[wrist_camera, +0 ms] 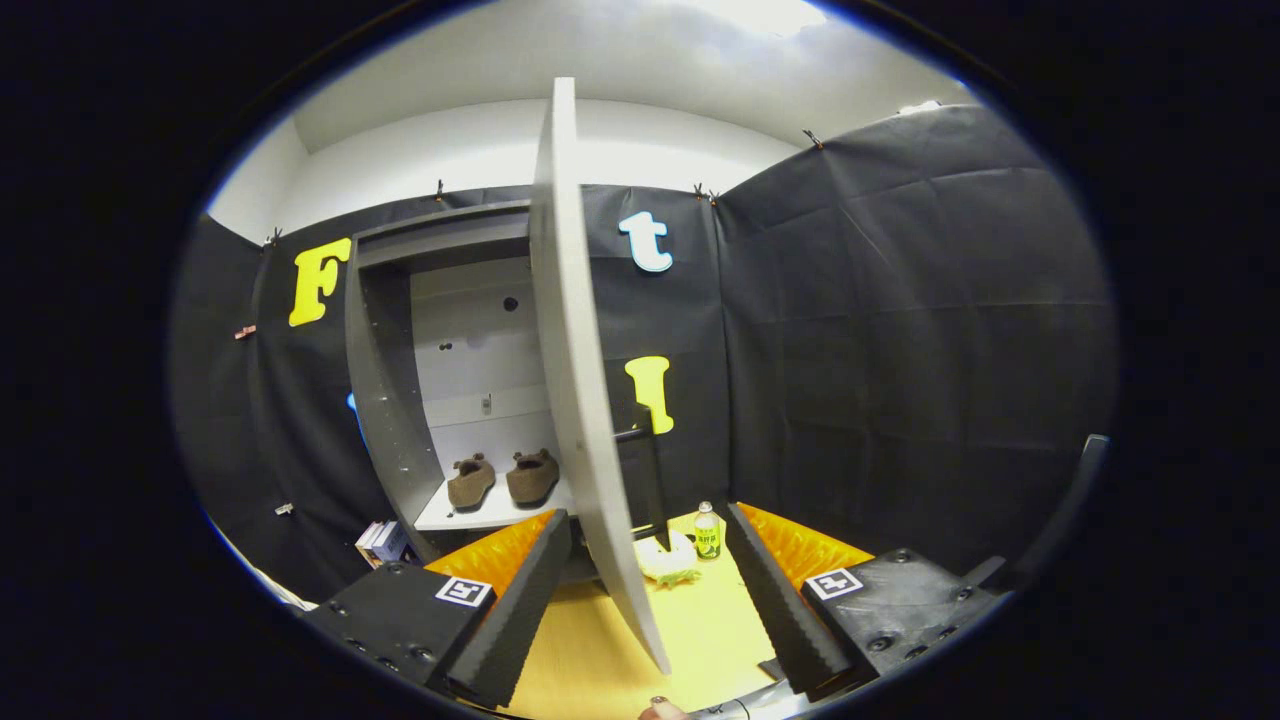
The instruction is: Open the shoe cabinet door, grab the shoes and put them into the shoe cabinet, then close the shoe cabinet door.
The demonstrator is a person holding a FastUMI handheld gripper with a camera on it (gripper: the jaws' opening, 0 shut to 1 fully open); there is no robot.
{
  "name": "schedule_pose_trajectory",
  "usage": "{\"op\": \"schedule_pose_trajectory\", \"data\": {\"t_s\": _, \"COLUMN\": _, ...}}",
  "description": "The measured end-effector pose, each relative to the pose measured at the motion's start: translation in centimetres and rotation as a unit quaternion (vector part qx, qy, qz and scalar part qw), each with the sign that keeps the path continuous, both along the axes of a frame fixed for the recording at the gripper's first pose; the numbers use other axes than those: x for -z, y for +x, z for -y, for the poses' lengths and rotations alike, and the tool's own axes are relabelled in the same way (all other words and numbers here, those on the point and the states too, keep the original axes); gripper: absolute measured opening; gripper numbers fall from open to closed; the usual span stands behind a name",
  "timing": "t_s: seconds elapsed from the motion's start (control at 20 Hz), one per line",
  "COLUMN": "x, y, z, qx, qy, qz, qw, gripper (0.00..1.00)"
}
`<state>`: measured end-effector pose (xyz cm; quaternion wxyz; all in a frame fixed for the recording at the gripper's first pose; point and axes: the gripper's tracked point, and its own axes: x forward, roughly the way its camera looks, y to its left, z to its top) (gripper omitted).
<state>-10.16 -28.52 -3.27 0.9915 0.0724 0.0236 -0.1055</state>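
At far left, low beside the cabinet's foot, a small stack of books (pixel 381 541), partly hidden behind the left finger block. Next to it, shoe cabinet (pixel 385 400), grey, standing against the black cloth wall, interior exposed. On its shelf (pixel 470 515), pair of brown shoes (pixel 503 478), side by side, toes pointing inward toward the back panel, just apart from each other. Beyond the left fingertip, not touched by it. Further right, cabinet door (pixel 575 380), swung wide open, seen edge-on, running from high above down between the two fingers. Dark handle (pixel 641 470) projecting from its right face. Gripper (pixel 648 590) fingers (pixel 515 610) spread wide, one either side of the door's lower edge; nothing pinched, contact with the door not discernible. Orange panels and square markers visible on both finger blocks. Between the fingers, past the door, yellow floor (pixel 700 620) with a pale crumpled object (pixel 668 565) and, just right of it, a small green-labelled bottle (pixel 707 531), upright. At right, black cloth wall (pixel 920 350), creased.
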Motion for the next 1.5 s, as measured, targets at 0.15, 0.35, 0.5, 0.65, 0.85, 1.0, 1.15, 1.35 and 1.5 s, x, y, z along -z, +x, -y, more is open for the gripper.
{"op": "schedule_pose_trajectory", "data": {"t_s": 0.15, "x": 1.2, "y": 1.5, "z": 2.3, "qx": -0.026, "qy": 0.011, "qz": -0.021, "qw": 0.999, "gripper": 0.98}}
{"op": "schedule_pose_trajectory", "data": {"t_s": 0.35, "x": 1.1, "y": 3.4, "z": 3.2, "qx": -0.072, "qy": 0.02, "qz": -0.017, "qw": 0.997, "gripper": 0.98}}
{"op": "schedule_pose_trajectory", "data": {"t_s": 0.5, "x": 1.0, "y": 4.6, "z": 2.8, "qx": -0.111, "qy": 0.014, "qz": -0.021, "qw": 0.993, "gripper": 0.98}}
{"op": "schedule_pose_trajectory", "data": {"t_s": 0.65, "x": 0.8, "y": 5.6, "z": 2.3, "qx": -0.126, "qy": 0.015, "qz": -0.025, "qw": 0.992, "gripper": 0.98}}
{"op": "schedule_pose_trajectory", "data": {"t_s": 0.85, "x": 1.2, "y": 6.5, "z": 1.1, "qx": -0.124, "qy": 0.002, "qz": -0.029, "qw": 0.992, "gripper": 0.98}}
{"op": "schedule_pose_trajectory", "data": {"t_s": 1.0, "x": 1.0, "y": 6.0, "z": -0.5, "qx": -0.131, "qy": -0.001, "qz": -0.029, "qw": 0.991, "gripper": 0.98}}
{"op": "schedule_pose_trajectory", "data": {"t_s": 1.15, "x": 1.1, "y": 6.1, "z": -2.5, "qx": -0.134, "qy": 0.001, "qz": -0.032, "qw": 0.99, "gripper": 0.98}}
{"op": "schedule_pose_trajectory", "data": {"t_s": 1.35, "x": 1.7, "y": 6.7, "z": -6.5, "qx": -0.141, "qy": -0.001, "qz": -0.034, "qw": 0.989, "gripper": 0.98}}
{"op": "schedule_pose_trajectory", "data": {"t_s": 1.5, "x": 1.5, "y": 7.0, "z": -9.2, "qx": -0.141, "qy": -0.008, "qz": -0.032, "qw": 0.99, "gripper": 0.98}}
